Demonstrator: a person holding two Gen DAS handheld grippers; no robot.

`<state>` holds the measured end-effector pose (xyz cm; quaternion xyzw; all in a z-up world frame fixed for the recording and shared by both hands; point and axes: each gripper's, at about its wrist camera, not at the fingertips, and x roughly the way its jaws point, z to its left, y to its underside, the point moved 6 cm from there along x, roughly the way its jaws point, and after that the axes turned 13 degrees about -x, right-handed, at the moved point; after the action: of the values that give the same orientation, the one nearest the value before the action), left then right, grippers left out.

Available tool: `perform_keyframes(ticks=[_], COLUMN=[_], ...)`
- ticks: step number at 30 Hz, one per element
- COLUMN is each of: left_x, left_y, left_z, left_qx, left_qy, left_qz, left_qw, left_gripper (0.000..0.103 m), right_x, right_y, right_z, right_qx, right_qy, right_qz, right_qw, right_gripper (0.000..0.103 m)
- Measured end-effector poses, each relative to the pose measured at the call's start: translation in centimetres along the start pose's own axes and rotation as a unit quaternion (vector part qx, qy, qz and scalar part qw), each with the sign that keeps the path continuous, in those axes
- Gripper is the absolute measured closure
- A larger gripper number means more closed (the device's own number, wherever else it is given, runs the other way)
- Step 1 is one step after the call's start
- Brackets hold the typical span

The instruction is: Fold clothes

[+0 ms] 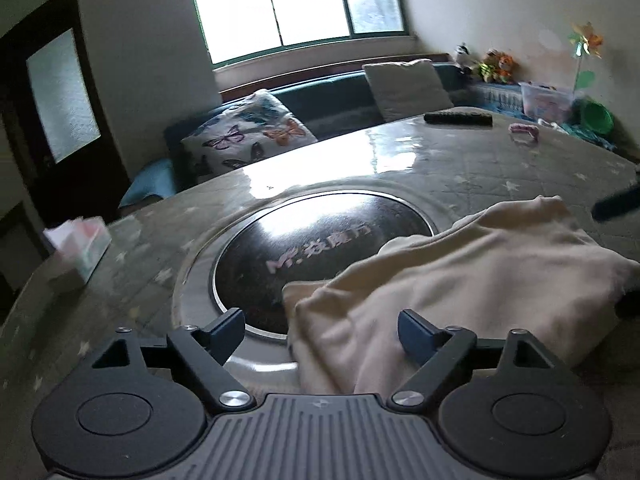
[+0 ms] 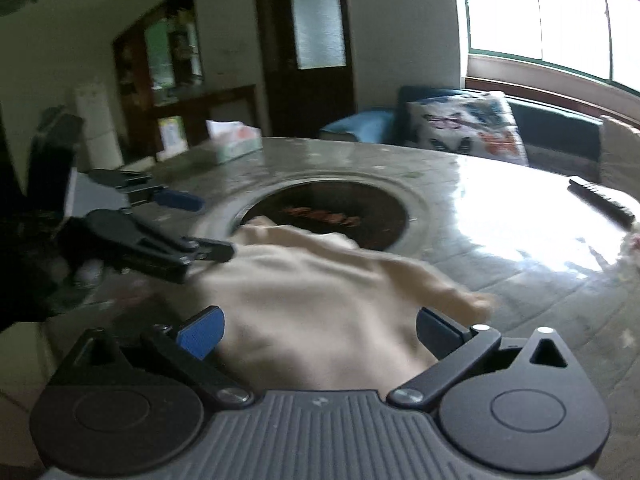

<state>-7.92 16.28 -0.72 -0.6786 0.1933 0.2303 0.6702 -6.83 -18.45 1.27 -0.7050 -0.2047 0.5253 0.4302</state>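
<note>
A cream garment [image 1: 460,276] lies folded on the round table, partly over the dark centre disc [image 1: 320,248]. It also shows in the right wrist view [image 2: 312,304]. My left gripper [image 1: 322,330] is open, its fingers just above the garment's near left corner, holding nothing. It shows in the right wrist view [image 2: 200,224] at the garment's left edge. My right gripper [image 2: 318,334] is open over the garment's near edge, empty. One of its fingertips [image 1: 616,204] shows in the left wrist view beyond the garment.
The table [image 1: 520,160] has a shiny star-patterned cover. A tissue box [image 1: 80,252] sits at its left edge, a black remote [image 1: 458,117] and a pink item [image 1: 524,132] at the far side. A sofa with cushions [image 1: 248,136] stands behind.
</note>
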Motion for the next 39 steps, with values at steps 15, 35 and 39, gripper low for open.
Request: perform_keyframes(ticks=[15, 35, 39], left_x=[-0.8, 0.1, 1.5], left_y=[2.1, 0.1, -0.7], left_z=[2.7, 2.7, 1.7], left_qx=[-0.067, -0.076, -0.06], left_qy=[-0.019, -0.03, -0.029], left_qz=[0.015, 0.002, 0.006], left_qw=[0.9975, 0.9967, 0.9977], left_gripper=[0.011, 0.01, 0.01], right_x=[-0.3, 0.3, 1.3], right_y=[3.5, 1.8, 0.8], right_z=[0.6, -1.2, -3.0], right_qx=[0.055, 0.046, 0.053], right_qy=[-0.049, -0.03, -0.02], right_qz=[0.001, -0.013, -0.017], right_qw=[0.997, 0.998, 0.998], right_gripper=[0.0, 0.0, 0.0])
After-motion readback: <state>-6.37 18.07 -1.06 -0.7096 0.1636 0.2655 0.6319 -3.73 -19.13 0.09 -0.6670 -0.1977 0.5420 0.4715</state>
